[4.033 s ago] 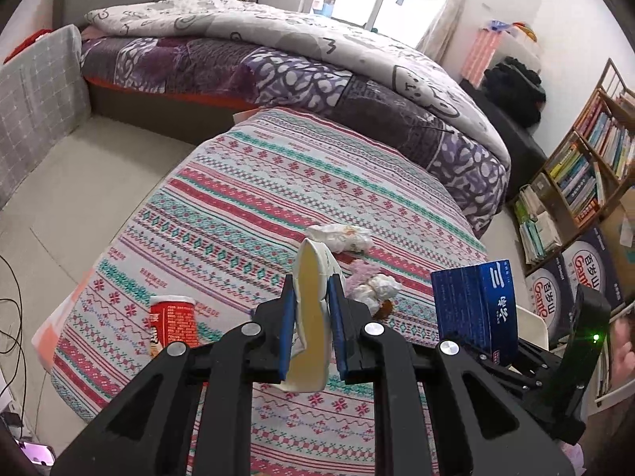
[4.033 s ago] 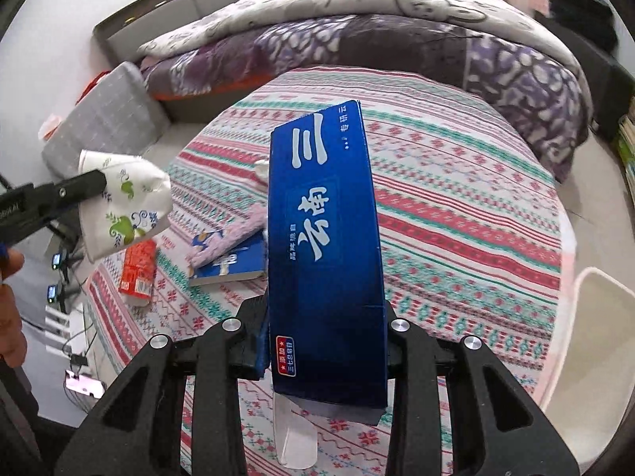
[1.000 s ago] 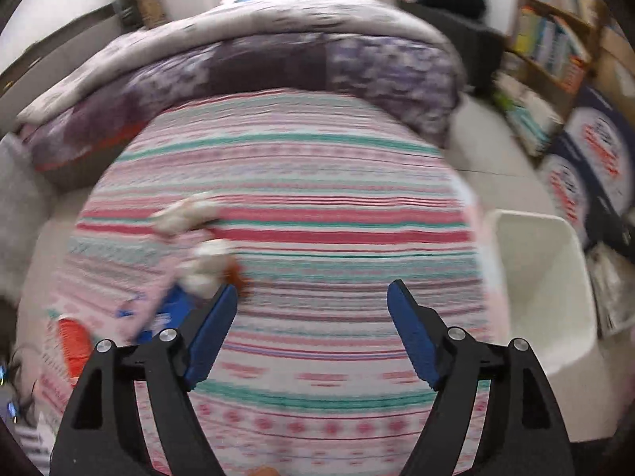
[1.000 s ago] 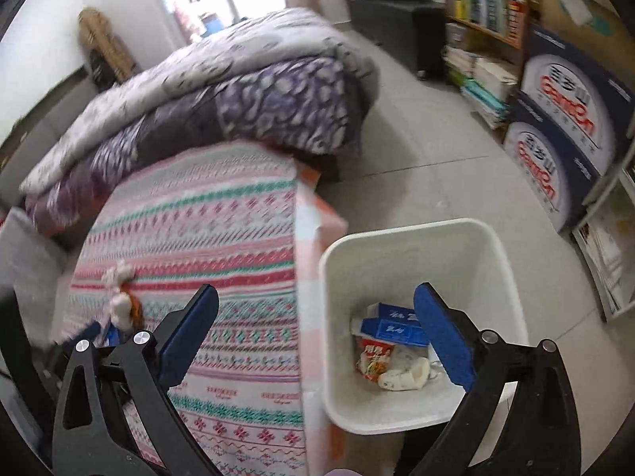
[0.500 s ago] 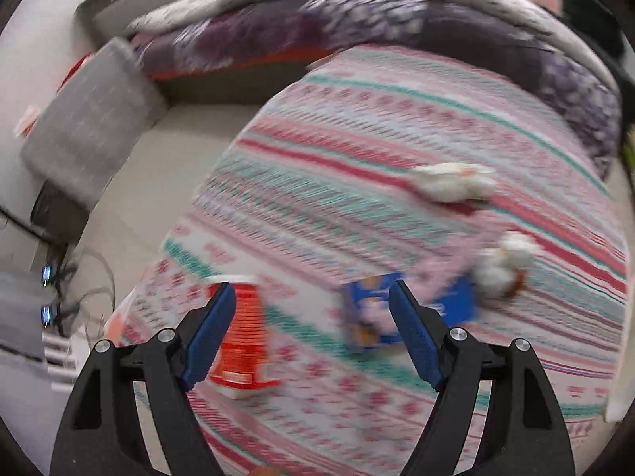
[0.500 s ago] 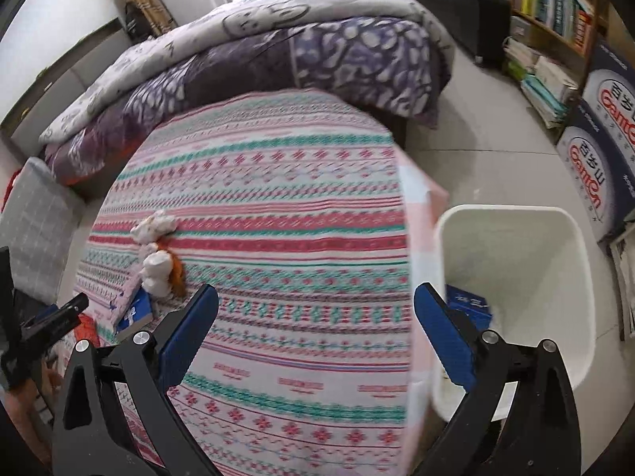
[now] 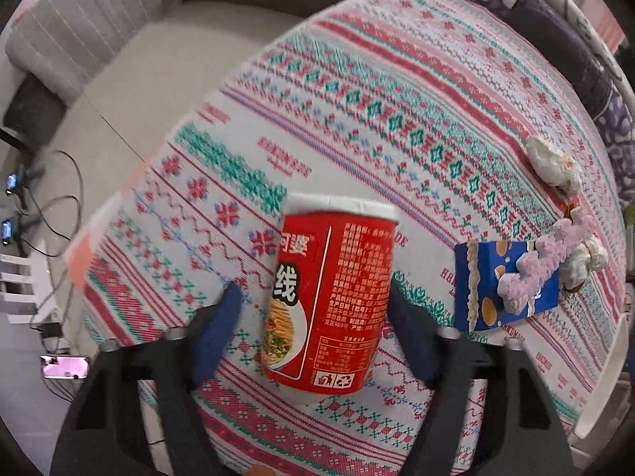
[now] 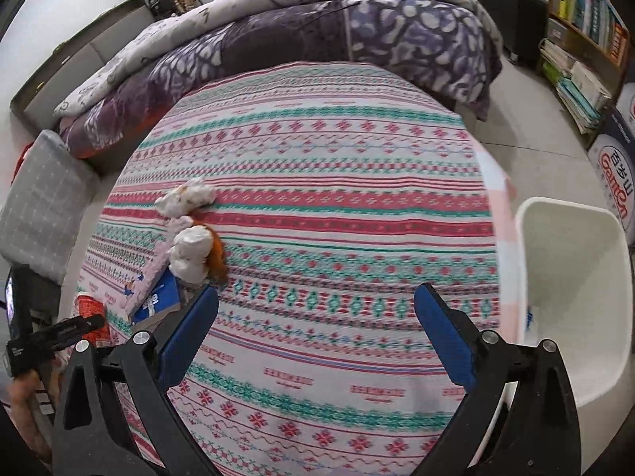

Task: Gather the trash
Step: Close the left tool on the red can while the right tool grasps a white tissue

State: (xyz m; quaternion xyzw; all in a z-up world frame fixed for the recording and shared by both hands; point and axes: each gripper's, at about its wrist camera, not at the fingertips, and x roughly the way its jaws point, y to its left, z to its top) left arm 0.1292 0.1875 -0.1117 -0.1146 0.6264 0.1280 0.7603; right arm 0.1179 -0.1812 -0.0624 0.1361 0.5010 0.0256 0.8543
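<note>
A bed with a red-and-green patterned knit cover (image 8: 325,206) filled the room beside a white plastic bin (image 8: 571,277), its contents hidden. The left gripper (image 7: 317,317) had just been closing around an upright red noodle cup (image 7: 333,297), pads not yet touching. The right gripper (image 8: 317,337) gaped, empty.

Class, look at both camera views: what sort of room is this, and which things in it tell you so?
Most likely a bedroom in a home. A bed piled with a purple patterned quilt stands at the back, a bookshelf full of books lines the wall, and a white bin sits on the tiled floor.

Red noodle cup (image 7: 331,297) reads "线" — cardboard box (image 8: 613,172) reads "GanOn".
</note>
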